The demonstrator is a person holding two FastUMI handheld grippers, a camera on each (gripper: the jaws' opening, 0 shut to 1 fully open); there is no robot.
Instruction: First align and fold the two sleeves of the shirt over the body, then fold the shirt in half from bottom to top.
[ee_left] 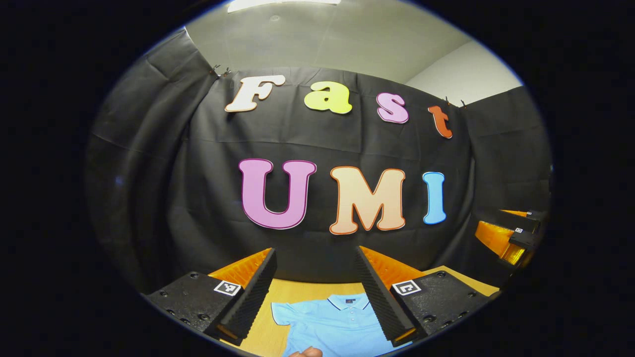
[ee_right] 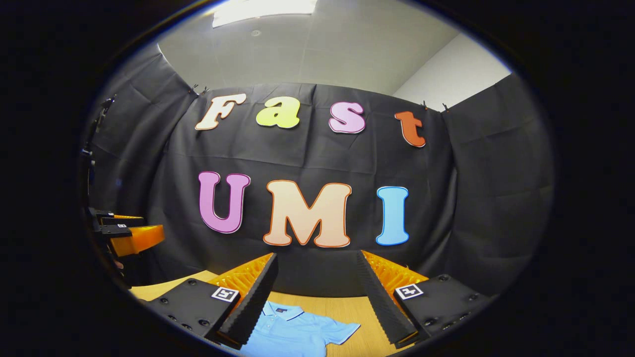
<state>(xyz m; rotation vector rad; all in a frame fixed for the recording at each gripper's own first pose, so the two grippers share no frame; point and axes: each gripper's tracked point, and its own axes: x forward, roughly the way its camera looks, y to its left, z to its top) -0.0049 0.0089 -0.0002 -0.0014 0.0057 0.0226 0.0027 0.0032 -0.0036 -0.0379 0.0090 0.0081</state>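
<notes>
A light blue shirt with a white-edged collar lies on a tan wooden table.

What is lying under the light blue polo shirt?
The light blue polo shirt lies flat on a light wooden table, which shows around the collar and sleeves. Whether anything is between the shirt and the table cannot be seen: the cloth covers it.

Left gripper: two black blocks w/ screws, each carrying a square black-and-white marker, ribbed orange bracing behind, sawtooth-edged fingers. Right gripper: same build, markers nr the inner corners, screws along the outer edges.
</notes>
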